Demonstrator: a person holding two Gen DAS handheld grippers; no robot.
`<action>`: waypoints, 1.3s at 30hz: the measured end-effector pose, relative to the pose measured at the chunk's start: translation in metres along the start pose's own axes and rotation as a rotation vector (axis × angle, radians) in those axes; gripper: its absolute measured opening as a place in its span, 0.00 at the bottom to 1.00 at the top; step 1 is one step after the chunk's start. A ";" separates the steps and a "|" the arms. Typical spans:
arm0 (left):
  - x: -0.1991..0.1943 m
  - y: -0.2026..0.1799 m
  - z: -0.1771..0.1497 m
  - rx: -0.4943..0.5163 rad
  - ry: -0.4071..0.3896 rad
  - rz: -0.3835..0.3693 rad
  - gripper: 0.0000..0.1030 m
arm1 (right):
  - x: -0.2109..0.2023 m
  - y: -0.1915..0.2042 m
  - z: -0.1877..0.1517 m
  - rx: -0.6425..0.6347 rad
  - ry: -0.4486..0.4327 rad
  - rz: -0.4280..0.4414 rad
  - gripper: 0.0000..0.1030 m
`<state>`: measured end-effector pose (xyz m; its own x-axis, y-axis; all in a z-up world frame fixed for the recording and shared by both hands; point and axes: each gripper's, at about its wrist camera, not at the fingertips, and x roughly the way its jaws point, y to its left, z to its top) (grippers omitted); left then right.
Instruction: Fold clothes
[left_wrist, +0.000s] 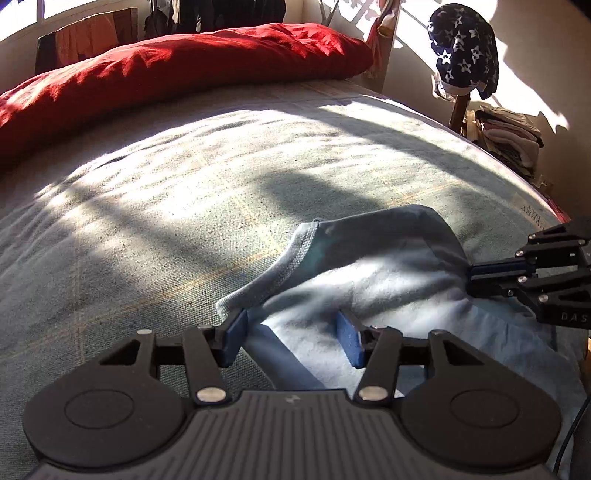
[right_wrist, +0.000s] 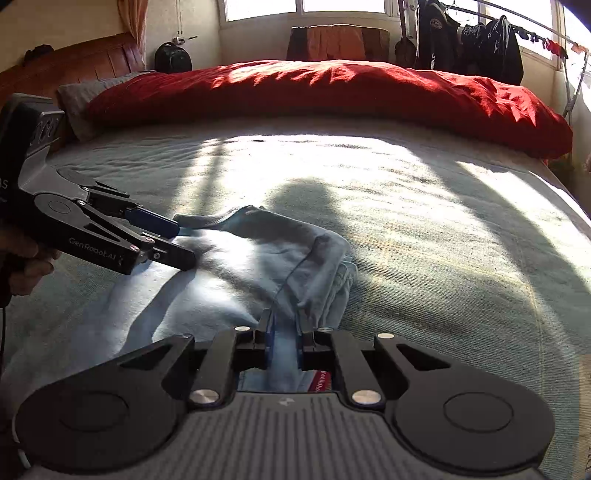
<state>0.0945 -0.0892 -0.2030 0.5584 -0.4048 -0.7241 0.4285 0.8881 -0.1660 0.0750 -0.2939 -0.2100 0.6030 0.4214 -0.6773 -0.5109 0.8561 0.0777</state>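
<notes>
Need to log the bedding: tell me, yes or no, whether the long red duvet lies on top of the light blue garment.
No: the red duvet lies along the far side of the bed, well apart from the light blue garment.

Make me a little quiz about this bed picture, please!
1. True or false: the right gripper is pinching the light blue garment.
2. What colour is the duvet bunched along the far side of the bed? A) red B) yellow C) white
3. Fill in: the left gripper has its jaws ____ around the garment's edge.

Key: 1 true; 2 A; 3 open
</notes>
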 end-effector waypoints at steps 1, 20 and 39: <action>-0.006 0.001 0.003 0.002 -0.020 -0.014 0.51 | -0.004 -0.008 0.001 0.021 -0.007 0.004 0.09; 0.059 -0.028 0.054 0.071 -0.020 -0.179 0.53 | 0.027 -0.033 0.027 0.030 -0.002 0.013 0.11; -0.062 -0.070 -0.004 0.206 0.035 -0.105 0.57 | -0.060 0.015 -0.006 0.014 -0.022 0.179 0.33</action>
<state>0.0271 -0.1258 -0.1489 0.4802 -0.4815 -0.7332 0.6206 0.7772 -0.1039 0.0276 -0.3083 -0.1729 0.5162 0.5736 -0.6360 -0.6030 0.7708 0.2057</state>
